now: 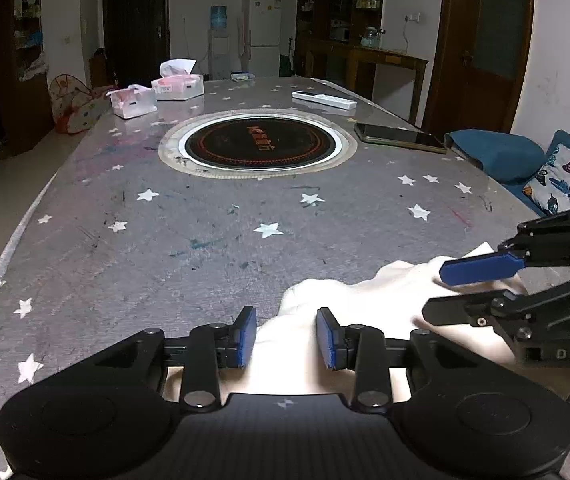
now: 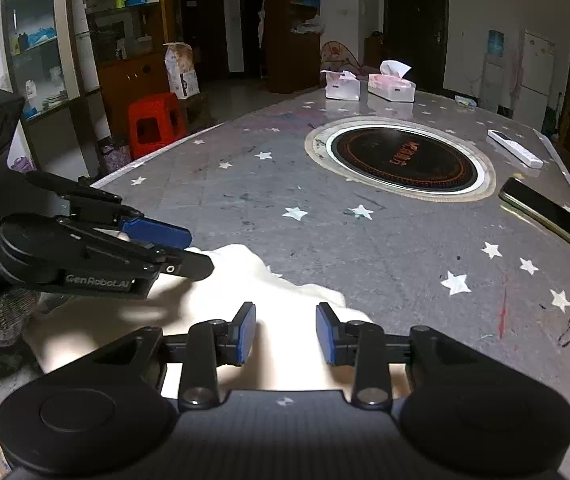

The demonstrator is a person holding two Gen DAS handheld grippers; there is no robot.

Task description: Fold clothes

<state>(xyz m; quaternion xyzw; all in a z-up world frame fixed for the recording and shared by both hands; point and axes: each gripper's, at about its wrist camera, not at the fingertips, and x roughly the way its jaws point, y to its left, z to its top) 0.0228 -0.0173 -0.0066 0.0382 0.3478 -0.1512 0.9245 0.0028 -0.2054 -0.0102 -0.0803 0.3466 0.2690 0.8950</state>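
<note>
left wrist view: looks along the left gripper (image 1: 286, 338), blue pads apart, straddling a rumpled cream garment (image 1: 349, 300) at the near right of the star-printed table (image 1: 133, 216). nothing clamped. right gripper (image 1: 457, 292) reaching in from the right over the same cloth, fingers spread, slightly blurred. no crease or tidy edge visible, so probably an early stage, with every fold left to make. "das" legible on the right gripper's body; red script on the inset round cooktop (image 1: 259, 145) too small to read.

right wrist view: right gripper (image 2: 286, 336) likewise apart above the garment (image 2: 245, 268), here at the near left. left gripper (image 2: 189, 248) entering from the left, fingers parted at the cloth's far edge, marked "genrobot.ai". phone (image 2: 549, 216) and remote control (image 2: 515, 153) far right, lettering unreadable.
</note>
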